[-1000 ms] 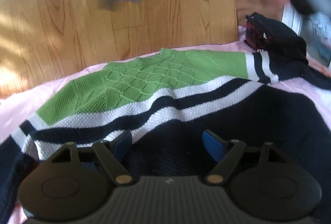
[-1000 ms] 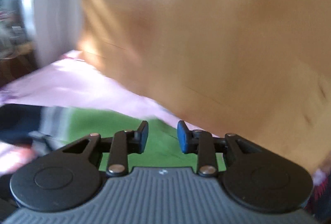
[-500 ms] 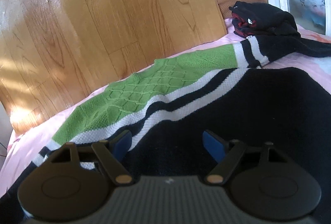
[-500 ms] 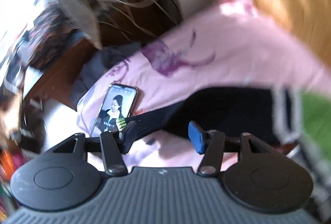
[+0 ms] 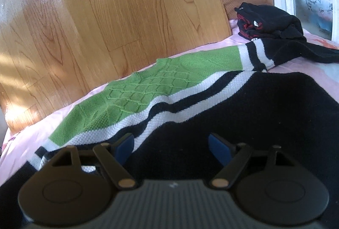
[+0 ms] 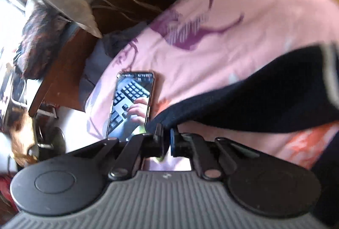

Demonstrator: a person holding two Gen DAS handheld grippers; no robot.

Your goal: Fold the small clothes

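Fingertips of the right gripper are pinched on the sleeve end of the navy, green and white knitted sweater, presumably for folding inward. It is spread flat on the pink sheet, under the left gripper, whose jaws are spread wide.

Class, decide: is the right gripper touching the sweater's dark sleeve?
Touching. The right wrist view shows the right gripper with jaws closed on the sleeve end.
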